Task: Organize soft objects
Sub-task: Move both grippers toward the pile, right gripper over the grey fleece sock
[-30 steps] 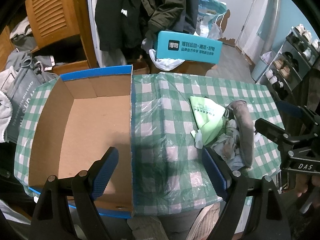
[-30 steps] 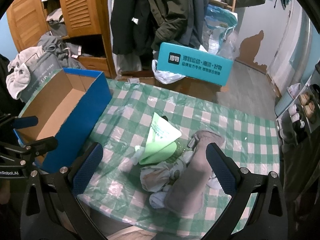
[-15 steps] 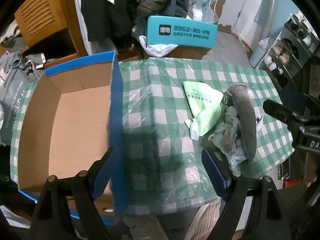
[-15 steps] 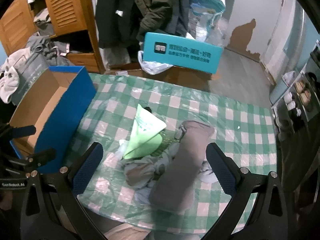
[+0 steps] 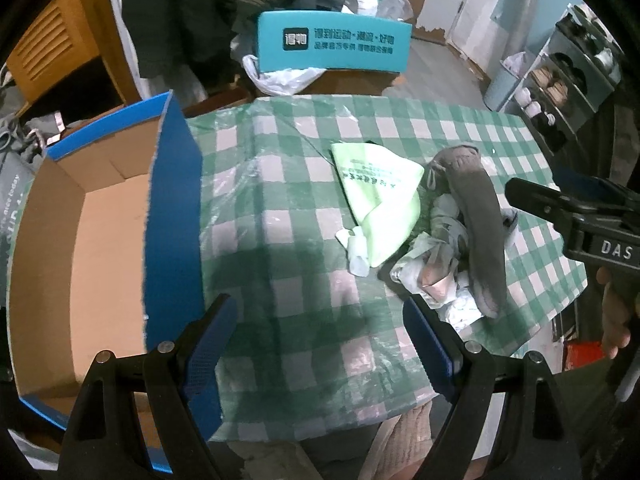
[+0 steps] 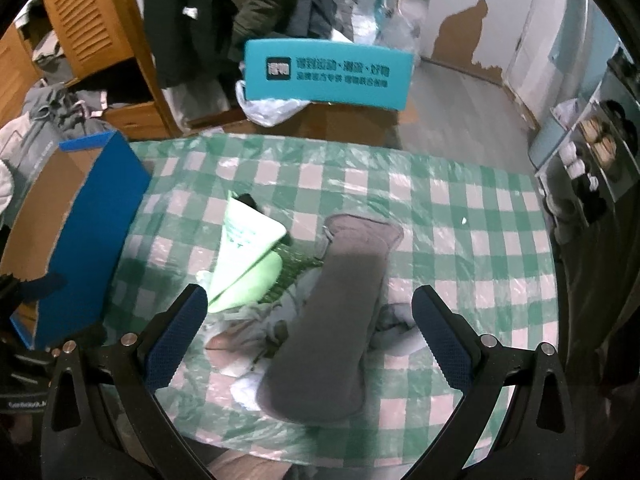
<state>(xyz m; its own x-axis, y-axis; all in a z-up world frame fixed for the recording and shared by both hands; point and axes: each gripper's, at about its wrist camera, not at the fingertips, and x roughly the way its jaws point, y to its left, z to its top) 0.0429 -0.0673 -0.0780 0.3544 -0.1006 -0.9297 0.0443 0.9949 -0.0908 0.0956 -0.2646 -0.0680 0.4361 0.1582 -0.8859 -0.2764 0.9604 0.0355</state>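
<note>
A heap of soft things lies on the green checked tablecloth (image 5: 304, 216): a long grey pouch (image 5: 478, 220), a light green bag (image 5: 378, 204) and crumpled pale cloths (image 5: 432, 272). An open cardboard box with blue sides (image 5: 174, 216) stands at the table's left, empty inside. My left gripper (image 5: 320, 336) is open above the table's near edge, between box and heap. My right gripper (image 6: 310, 320) is open, its fingers straddling the grey pouch (image 6: 332, 312) from above; the green bag (image 6: 248, 260) lies by its left finger. It also shows in the left wrist view (image 5: 560, 200).
A teal box with Chinese print (image 5: 334, 46) stands behind the table, over a white plastic bag (image 5: 276, 76). Dark coats (image 6: 224, 12) hang at the back by a wooden louvred cabinet (image 6: 84, 20). A shoe rack (image 5: 568, 76) is at the right. Clothes pile at far left.
Both grippers have moved nearer the heap. The right gripper has come lower over the grey pouch. The left gripper has shifted right, away from the box. Both stay open.
</note>
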